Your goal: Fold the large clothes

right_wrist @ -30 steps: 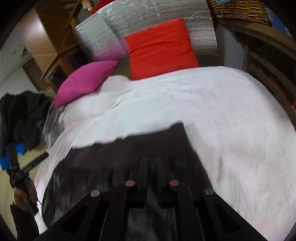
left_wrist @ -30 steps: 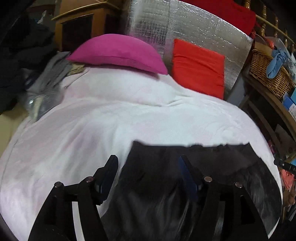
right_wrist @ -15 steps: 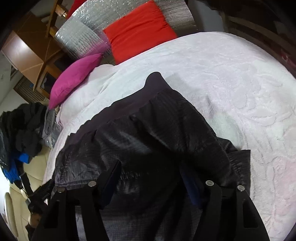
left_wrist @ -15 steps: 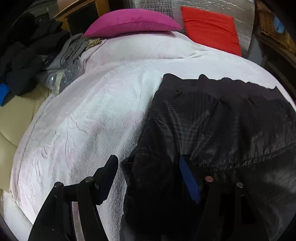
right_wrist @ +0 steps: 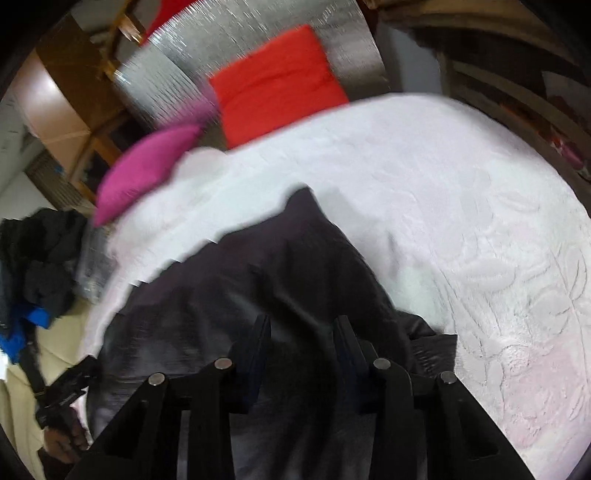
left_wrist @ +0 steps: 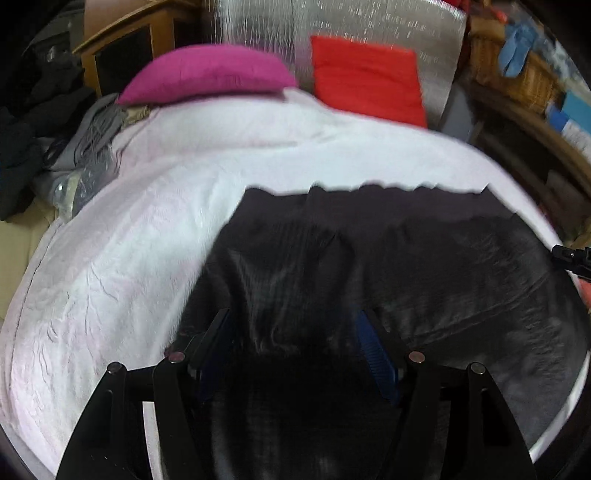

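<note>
- Far left in my left wrist view: dark clothes pile off the bed edge, grey garment beside it.
- White bedspread covers the bed; magenta pillow at far left, red cushion to its right, both against the silver foil panel.
- My left gripper: fingers spread wide, nothing pinched, over the near left part of the black garment.
- Black garment lies spread flat on the near half of the bed, far hem roughly straight across. Frame is motion-blurred.
- My right gripper: fingers parted moderately, nothing clamped, above the garment's near right corner; crumpled fold just to the right.
- Far right: wicker basket on a wooden shelf.
</note>
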`<state>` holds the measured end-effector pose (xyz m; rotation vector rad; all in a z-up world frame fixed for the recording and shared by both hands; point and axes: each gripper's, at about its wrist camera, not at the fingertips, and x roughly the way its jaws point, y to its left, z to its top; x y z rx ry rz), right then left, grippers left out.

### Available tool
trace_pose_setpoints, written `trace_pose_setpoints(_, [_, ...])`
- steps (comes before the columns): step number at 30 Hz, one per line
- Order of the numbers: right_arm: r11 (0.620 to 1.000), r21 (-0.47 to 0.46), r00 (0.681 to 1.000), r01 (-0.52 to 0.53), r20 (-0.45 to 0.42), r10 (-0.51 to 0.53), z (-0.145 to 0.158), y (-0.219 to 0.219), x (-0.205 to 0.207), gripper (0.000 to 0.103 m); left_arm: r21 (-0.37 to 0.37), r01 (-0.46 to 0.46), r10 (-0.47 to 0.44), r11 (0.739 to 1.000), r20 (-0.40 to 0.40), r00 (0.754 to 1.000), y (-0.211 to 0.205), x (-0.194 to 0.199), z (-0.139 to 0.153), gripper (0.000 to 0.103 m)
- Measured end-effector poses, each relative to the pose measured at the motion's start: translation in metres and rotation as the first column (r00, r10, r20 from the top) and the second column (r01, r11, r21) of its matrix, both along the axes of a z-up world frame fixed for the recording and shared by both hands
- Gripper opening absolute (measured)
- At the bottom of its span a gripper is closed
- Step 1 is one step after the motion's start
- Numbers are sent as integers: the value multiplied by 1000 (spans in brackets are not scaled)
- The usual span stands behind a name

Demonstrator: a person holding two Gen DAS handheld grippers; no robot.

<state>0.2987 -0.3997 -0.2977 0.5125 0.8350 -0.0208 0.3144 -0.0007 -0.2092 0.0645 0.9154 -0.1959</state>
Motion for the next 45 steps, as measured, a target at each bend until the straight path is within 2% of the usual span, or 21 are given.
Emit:
trace_pose_setpoints(2, [999, 19, 997, 31, -76, -29, -26, -8, 13, 36, 25, -15, 17, 1000, -60, 998, -1, 9, -16, 70])
trace_pose_setpoints(3, [999, 39, 996, 29, -84, -26, -32, -11, 15, 37, 24, -16, 17, 1000, -67, 998, -1, 10, -19, 71])
trace_pose_setpoints(8, [999, -17, 997, 33, -76, -35, -20, -3, 13, 38, 54, 3, -1, 999, -40, 999, -5, 7, -19, 73])
trace_pose_setpoints(11, [1000, 11, 1000, -21, 0, 21, 0, 12, 8, 40, -18, 18, -19, 1000, -33, 999, 7, 2, -6, 73])
trace_pose_setpoints(13, [996, 12, 994, -87, 63, 86, 15, 29, 4, 40, -66, -11, 10, 998, -6, 1000, 23, -2, 9, 73])
trace_pose_setpoints(16, [979, 33, 971, -202, 134, 196, 31, 63, 3, 40, -104, -52, 56, 993, 28, 998, 38, -5, 22, 73])
trace_pose_setpoints(17, [972, 41, 965, -231, 140, 224, 33, 77, 5, 44, -105, -69, 73, 992, 37, 997, 42, -6, 24, 73])
trace_pose_setpoints(18, [967, 38, 960, -251, 138, 244, 34, 91, 6, 52, -91, -85, 89, 992, 38, 995, 44, -6, 24, 73])
trace_pose_setpoints(22, [947, -11, 943, -320, 90, 320, 25, 138, 16, 53, 18, -130, 129, 991, 22, 991, 43, -8, 11, 73])
trace_pose_setpoints(24, [944, -26, 944, -329, 15, 330, 7, 153, 26, 53, 74, -152, 154, 986, -20, 988, 43, -5, -6, 74])
trace_pose_setpoints(25, [943, -43, 944, -331, -20, 330, -4, 157, 33, 53, 86, -155, 158, 984, -36, 987, 44, -3, -14, 75])
trace_pose_setpoints(27, [941, -62, 943, -333, -33, 332, -13, 162, 34, 53, 78, -162, 166, 984, -45, 985, 45, -1, -21, 79])
trace_pose_setpoints(29, [943, -56, 944, -329, -31, 328, -9, 161, 29, 53, 38, -173, 174, 984, -49, 983, 50, -1, -18, 78])
trace_pose_setpoints(31, [947, -38, 948, -318, -12, 318, 0, 154, 20, 53, 29, -185, 186, 982, -36, 982, 54, -4, -12, 78])
trace_pose_setpoints(35, [965, -76, 964, -251, 66, 256, 22, 127, -15, 53, 45, -173, 171, 984, 35, 985, 48, -28, 3, 78])
trace_pose_setpoints(37, [971, -126, 972, -204, 88, 216, 28, 115, -37, 53, 54, -165, 161, 985, 70, 984, 43, -44, 10, 78])
trace_pose_setpoints(39, [968, -186, 979, -170, 78, 187, 27, 108, -57, 53, 64, -156, 149, 986, 101, 984, 39, -54, 17, 78])
trace_pose_setpoints(42, [972, -193, 986, -133, 75, 150, 24, 101, -76, 53, 86, -141, 129, 986, 135, 983, 34, -63, 23, 80])
trace_pose_setpoints(45, [970, -217, 992, -111, 32, 120, 11, 94, -88, 53, 96, -119, 103, 988, 156, 982, 24, -75, 26, 82])
